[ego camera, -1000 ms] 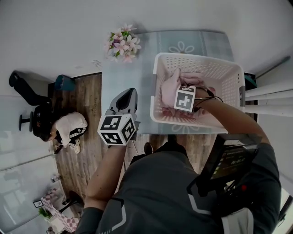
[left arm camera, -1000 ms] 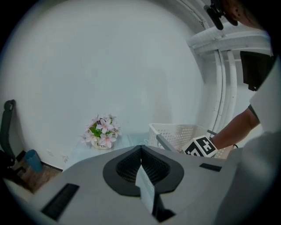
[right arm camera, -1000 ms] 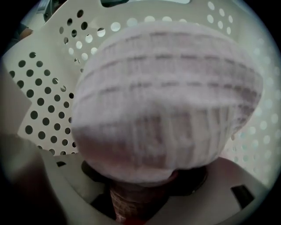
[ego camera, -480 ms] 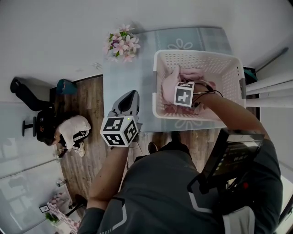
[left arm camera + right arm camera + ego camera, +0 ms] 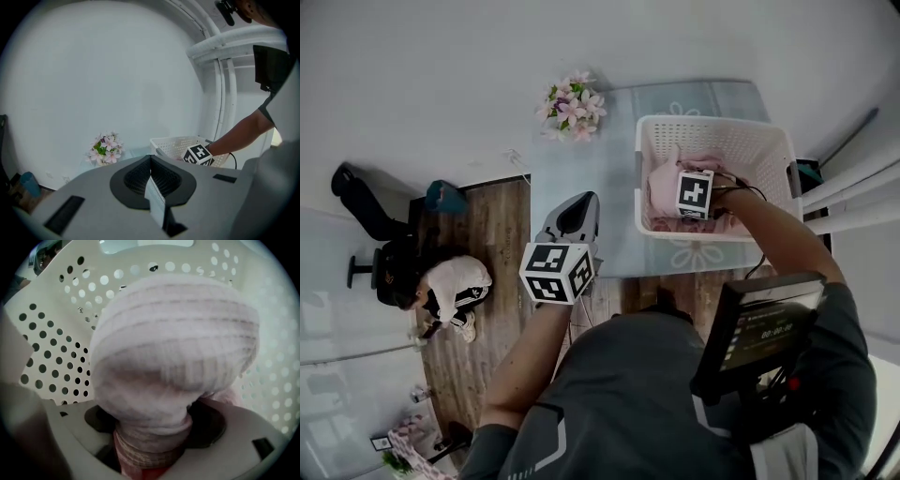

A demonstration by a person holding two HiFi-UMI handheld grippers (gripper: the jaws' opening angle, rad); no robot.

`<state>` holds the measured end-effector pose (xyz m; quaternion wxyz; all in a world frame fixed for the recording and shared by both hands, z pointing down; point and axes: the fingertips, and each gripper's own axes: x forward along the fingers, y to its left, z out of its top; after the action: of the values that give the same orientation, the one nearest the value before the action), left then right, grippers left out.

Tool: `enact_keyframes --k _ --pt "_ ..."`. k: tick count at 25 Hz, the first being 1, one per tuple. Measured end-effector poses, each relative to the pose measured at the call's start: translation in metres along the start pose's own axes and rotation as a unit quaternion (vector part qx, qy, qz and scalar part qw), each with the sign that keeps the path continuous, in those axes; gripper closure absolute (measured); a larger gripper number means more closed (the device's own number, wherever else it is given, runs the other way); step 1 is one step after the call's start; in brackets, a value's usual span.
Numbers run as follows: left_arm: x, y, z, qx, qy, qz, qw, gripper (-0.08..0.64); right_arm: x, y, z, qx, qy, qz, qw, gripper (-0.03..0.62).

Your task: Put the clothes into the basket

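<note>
The white basket stands on the right of the table, with a pink garment heaped inside it. The right gripper points down into the basket. Its jaws have just been opening and stand wide, with the garment bunched between them, seemingly loose. The left gripper hangs left of the basket, its jaws together and empty. Flowers sit at the far left.
</note>
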<state>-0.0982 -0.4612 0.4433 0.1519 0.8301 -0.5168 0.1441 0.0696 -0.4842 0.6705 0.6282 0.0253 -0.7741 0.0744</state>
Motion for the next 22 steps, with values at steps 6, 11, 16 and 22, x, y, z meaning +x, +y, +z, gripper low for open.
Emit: enact_keyframes --k 6,11,16,22 --pt "-0.029 -0.004 0.011 0.01 -0.032 -0.021 0.9992 0.549 -0.039 0.007 -0.003 0.026 0.001 -0.058 0.998 0.199" --pt "-0.048 -0.017 0.02 0.027 -0.06 -0.052 0.9965 0.549 -0.104 0.005 0.009 0.051 -0.046 -0.129 0.989 0.199" --pt "-0.063 -0.018 0.029 0.034 -0.09 -0.069 0.9929 0.55 -0.181 0.009 0.017 0.072 -0.101 -0.262 0.957 0.199" --pt "-0.081 -0.006 0.033 0.007 -0.085 -0.059 0.9946 0.551 -0.272 0.046 0.055 0.12 -0.256 -0.347 0.894 0.201"
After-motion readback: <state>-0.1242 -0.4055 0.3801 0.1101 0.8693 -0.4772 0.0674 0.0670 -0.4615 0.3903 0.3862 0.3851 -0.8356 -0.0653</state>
